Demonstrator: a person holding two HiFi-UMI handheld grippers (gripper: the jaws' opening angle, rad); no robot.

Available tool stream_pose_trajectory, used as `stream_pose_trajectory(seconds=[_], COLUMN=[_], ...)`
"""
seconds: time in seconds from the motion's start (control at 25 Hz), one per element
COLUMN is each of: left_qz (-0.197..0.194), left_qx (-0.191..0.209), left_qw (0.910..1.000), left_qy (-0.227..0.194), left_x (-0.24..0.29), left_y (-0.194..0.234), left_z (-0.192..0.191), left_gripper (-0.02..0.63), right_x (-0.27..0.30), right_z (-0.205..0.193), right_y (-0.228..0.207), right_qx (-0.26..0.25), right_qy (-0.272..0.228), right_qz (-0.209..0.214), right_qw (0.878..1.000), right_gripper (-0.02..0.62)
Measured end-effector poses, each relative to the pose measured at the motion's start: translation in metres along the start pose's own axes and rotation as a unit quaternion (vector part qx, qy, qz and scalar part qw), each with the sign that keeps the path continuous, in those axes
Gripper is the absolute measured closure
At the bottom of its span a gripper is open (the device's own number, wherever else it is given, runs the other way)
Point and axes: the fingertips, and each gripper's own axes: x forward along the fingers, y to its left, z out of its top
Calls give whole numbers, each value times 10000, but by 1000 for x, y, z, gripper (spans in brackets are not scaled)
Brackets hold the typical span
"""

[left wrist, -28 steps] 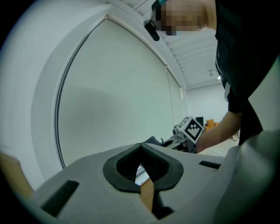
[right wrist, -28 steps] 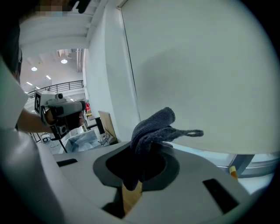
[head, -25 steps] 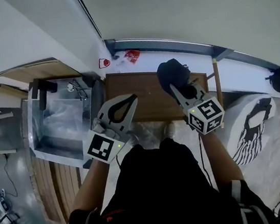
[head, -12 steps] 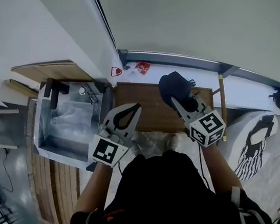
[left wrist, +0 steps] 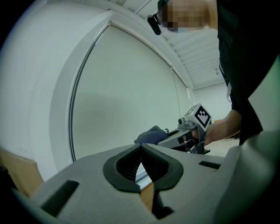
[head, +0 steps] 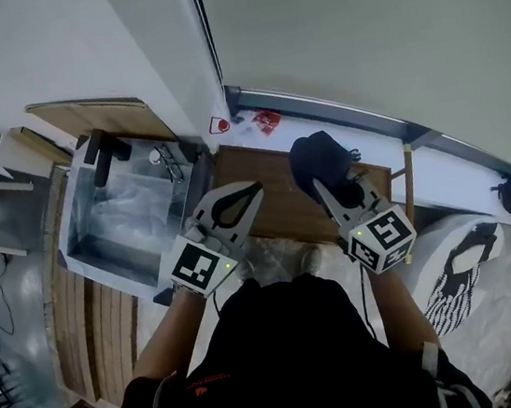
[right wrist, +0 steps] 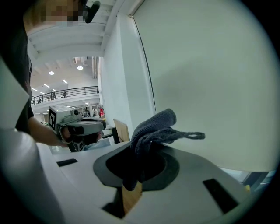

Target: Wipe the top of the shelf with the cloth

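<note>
Right claw [head: 318,176] clamped on cloth [head: 316,150], centre frame, over shelf [head: 269,201] right end | left claw [head: 255,187] closed, empty | tip: press cloth flat, sweep full width in overlapping strokes

Over the wooden shelf [head: 269,198], dark cloth [head: 318,155] in right gripper [head: 321,181]

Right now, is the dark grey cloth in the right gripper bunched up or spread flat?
Bunched up: the dark grey cloth sits crumpled in a wad, pinched in the jaws of the right gripper.
</note>
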Motion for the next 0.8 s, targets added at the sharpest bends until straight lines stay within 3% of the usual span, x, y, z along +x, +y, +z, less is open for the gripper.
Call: stream_pose_trajectory(seconds=[0.8], left_qz=[9], left_qx=[-144], left_qw=[9999], left_qy=[-36], left_x=[2], left_y=[3], left_z=[-8], left_gripper=[586], right_x=[4], right_z=[6], right_y=[7], right_qx=[-94], right_qy=[49], right_qz=[160], right_qw=[9998], right_gripper=[551])
